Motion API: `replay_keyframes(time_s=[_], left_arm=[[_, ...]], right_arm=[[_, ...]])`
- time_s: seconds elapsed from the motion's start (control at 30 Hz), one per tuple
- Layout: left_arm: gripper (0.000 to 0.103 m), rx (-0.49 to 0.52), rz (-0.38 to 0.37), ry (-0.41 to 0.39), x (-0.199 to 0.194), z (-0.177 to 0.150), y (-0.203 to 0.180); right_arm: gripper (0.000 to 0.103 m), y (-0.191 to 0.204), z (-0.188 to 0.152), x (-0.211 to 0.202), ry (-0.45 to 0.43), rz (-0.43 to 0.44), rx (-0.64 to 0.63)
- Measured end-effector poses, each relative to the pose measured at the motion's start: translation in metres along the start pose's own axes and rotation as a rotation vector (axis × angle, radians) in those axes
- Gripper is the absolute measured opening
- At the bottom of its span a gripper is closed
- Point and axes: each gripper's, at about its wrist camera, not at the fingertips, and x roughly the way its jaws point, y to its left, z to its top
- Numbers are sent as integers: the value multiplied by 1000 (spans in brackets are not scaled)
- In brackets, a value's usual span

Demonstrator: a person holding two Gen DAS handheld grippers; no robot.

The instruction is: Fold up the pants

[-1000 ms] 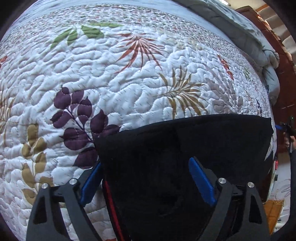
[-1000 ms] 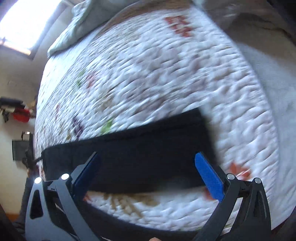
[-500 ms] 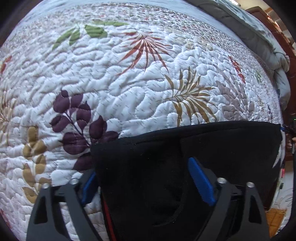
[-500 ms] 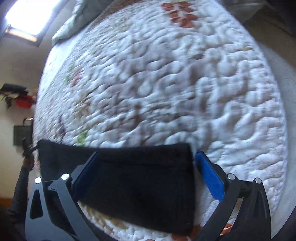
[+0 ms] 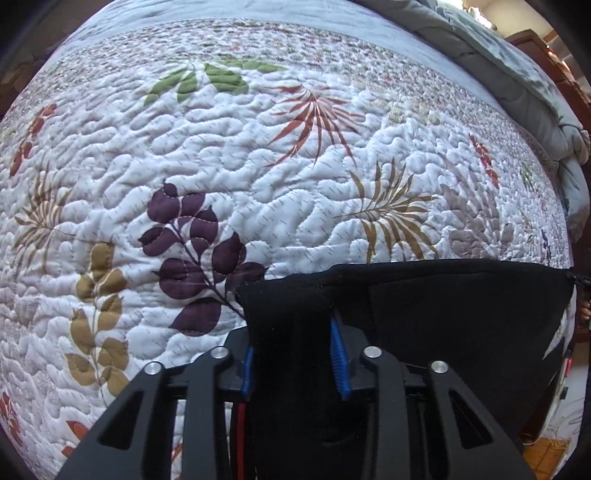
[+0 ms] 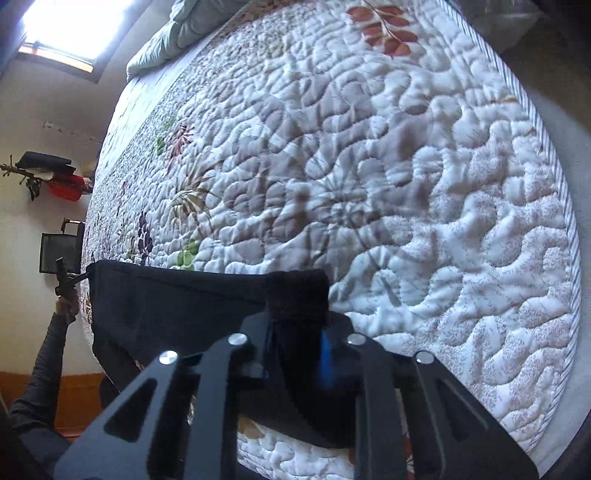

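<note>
Left gripper (image 5: 293, 354): pressed together on a bunched corner of the black pants (image 5: 461, 314); its blue-padded fingers (image 5: 338, 354) sit tight against the cloth on both sides.
Right gripper (image 6: 295, 345): pinching the opposite corner of the pants (image 6: 177, 306), a thick roll of cloth poking up between its jaws.
Pants: dark fabric stretched taut between the two grippers, running to the right of the left gripper and to the left of the right one, lying low over the near part of the quilt.
Quilt (image 5: 258, 155): white and puffy with printed leaves, spreading ahead of both grippers; a purple leaf sprig (image 5: 195, 254) lies just ahead and left of the left gripper.
Bedding (image 6: 173, 29): pale grey-green, heaped at the far end of the bed.
</note>
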Motion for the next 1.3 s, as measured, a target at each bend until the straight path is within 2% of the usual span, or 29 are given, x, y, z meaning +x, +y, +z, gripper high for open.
replay_keyframes(time_s=[0.17, 0.37, 0.53, 0.67, 0.9, 1.03, 1.1, 1.2, 1.27, 1.3], left_arm=[[22, -4, -17, -94, -34, -12, -9], [21, 7, -55, -223, -83, -37, -22], [21, 58, -110, -346, -128, -78, -41], [21, 66, -130, -387, -148, -119, -44], [22, 25, -163, -399, -156, -199, -31], [24, 9, -151, -364, -147, -232, -17], [27, -2, -136, -338, -138, -246, -9], [41, -19, -97, -270, -117, -265, -1], [60, -23, -44, -221, -102, -279, 2], [60, -32, -17, -195, -95, -288, 6]], right_arm=[[16, 18, -9, -24, -89, -29, -39], [16, 27, -48, -65, -189, -78, -63], [16, 44, -99, -86, -315, -181, -106], [17, 51, -154, -91, -405, -263, -144], [22, 65, -263, -81, -534, -444, -167], [24, 72, -306, -76, -580, -524, -157], [31, 74, -321, -75, -607, -526, -130], [47, 68, -339, -70, -604, -528, -44], [51, 60, -351, -64, -571, -492, 22], [51, 57, -356, -60, -550, -461, 55]])
